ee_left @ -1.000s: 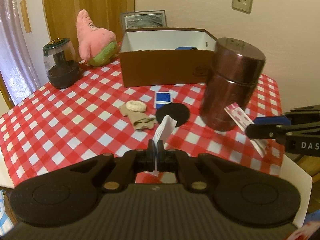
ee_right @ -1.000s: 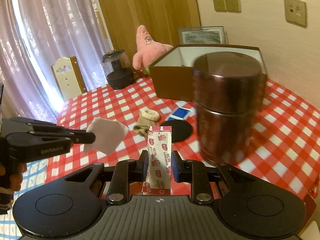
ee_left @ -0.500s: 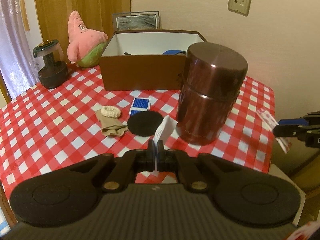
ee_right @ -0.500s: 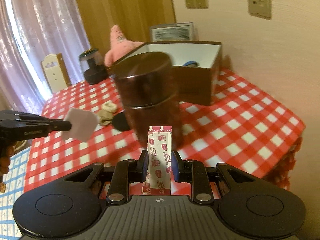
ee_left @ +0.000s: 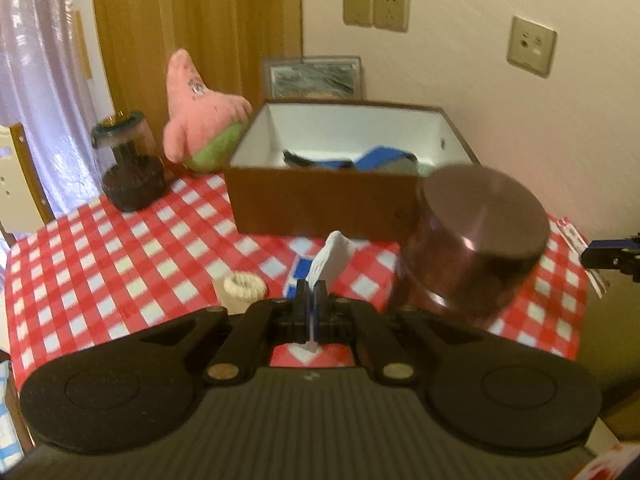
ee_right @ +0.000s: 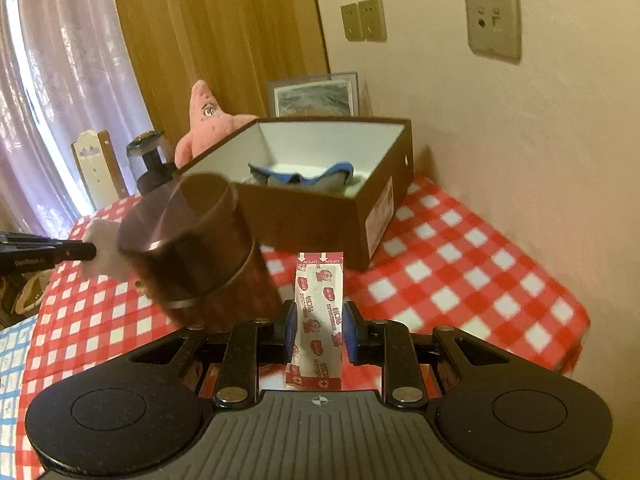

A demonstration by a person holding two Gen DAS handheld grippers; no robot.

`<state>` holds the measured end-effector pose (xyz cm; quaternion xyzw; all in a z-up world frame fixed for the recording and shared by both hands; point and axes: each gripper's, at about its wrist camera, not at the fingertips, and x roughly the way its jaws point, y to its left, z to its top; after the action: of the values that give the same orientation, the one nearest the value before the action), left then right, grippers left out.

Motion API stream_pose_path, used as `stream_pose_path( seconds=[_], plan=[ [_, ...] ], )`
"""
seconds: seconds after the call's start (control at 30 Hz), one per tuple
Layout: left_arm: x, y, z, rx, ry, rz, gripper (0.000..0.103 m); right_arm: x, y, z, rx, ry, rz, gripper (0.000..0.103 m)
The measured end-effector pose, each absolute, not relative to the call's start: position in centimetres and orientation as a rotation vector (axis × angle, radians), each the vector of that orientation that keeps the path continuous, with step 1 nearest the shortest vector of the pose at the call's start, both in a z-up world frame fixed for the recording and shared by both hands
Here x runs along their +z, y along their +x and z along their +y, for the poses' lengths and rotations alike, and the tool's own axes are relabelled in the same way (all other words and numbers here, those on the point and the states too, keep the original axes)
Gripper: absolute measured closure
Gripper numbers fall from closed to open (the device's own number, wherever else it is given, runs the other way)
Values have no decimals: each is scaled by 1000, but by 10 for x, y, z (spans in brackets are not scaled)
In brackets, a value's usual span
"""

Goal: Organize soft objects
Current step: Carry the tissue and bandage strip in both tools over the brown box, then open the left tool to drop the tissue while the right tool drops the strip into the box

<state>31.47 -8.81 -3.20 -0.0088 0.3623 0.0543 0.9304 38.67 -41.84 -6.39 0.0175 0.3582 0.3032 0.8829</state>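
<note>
My left gripper (ee_left: 311, 304) is shut on a thin white pad (ee_left: 332, 256), held above the checked table. It also shows from the right wrist view (ee_right: 108, 250). My right gripper (ee_right: 319, 314) is shut on a pink bandage packet (ee_right: 319, 312), which also shows at the right edge of the left wrist view (ee_left: 576, 240). An open brown box (ee_left: 320, 200) stands ahead with blue and grey cloth (ee_left: 380, 158) inside; it also shows in the right wrist view (ee_right: 320, 216). A beige sock (ee_left: 230, 300) with a cream hair tie (ee_left: 244, 286) lies on the cloth.
A tall brown canister (ee_left: 472, 240) stands between my grippers and the box. A pink star plush (ee_left: 196, 112) and a dark grinder (ee_left: 128, 168) stand at the back left. A blue card (ee_left: 296, 280) lies on the table. A picture frame (ee_left: 316, 80) leans on the wall.
Both grippers have risen and moved toward the box, so its inside now shows. The canister has slid lower and nearer in both views. Both grips are unchanged.
</note>
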Motion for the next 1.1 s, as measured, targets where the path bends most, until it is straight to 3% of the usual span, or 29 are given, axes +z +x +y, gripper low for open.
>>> stream_pose_path(
  seconds=[0.7,1.1],
  plan=[
    [0,456,-56,139,33,647,101,-49,544,-366,741,40,647,78],
    [-20,554,-50,123,78,689,100,-66,621,-332,724,45,672,78]
  ],
)
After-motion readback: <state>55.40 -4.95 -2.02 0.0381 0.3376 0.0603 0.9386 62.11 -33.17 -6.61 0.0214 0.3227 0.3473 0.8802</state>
